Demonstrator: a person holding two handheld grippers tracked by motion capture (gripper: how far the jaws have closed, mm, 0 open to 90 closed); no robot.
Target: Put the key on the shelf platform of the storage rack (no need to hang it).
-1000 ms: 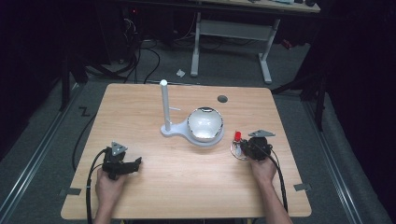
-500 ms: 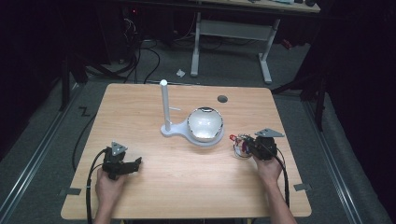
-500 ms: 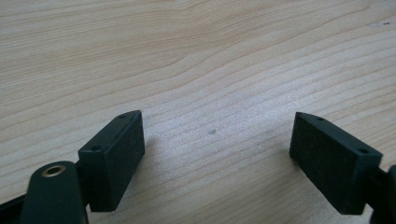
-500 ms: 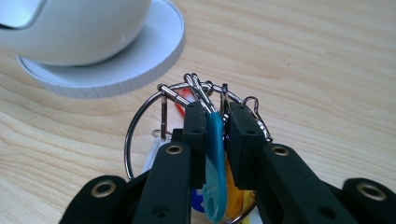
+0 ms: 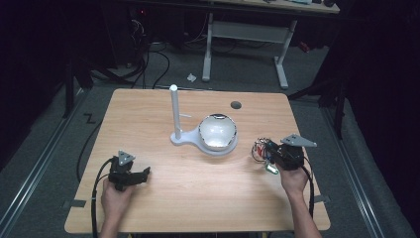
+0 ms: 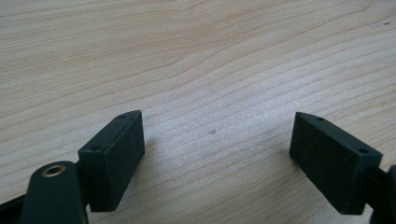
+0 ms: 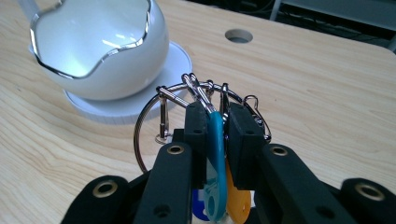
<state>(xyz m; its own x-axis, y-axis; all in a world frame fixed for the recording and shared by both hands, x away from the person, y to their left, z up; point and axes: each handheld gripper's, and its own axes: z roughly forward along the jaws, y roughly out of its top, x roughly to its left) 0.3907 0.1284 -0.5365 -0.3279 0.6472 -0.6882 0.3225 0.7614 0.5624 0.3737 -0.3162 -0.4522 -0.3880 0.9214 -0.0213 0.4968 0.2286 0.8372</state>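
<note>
A key ring (image 7: 196,100) with several metal clips and coloured tags, one blue tag (image 7: 215,158) and one orange (image 7: 236,200), is clamped between the pads of my right gripper (image 7: 217,112). In the high view that right gripper (image 5: 270,151) hovers above the table's right side with the key ring (image 5: 260,148) at its tip. A white bowl with a silver rim (image 5: 217,132) sits on a white stand with an upright post (image 5: 174,111) at the table's middle. My left gripper (image 5: 143,173) rests at the near left, open, its pads (image 6: 116,154) over bare wood.
The wooden table (image 5: 148,109) has a round cable hole (image 5: 236,105) at the back right. The bowl (image 7: 100,42) lies just left of and beyond the held ring. Beyond the table stand a desk frame (image 5: 247,34) and floor cables.
My right gripper has lifted off the table with the key ring and shifted slightly towards the near right. The left gripper has stayed put.
</note>
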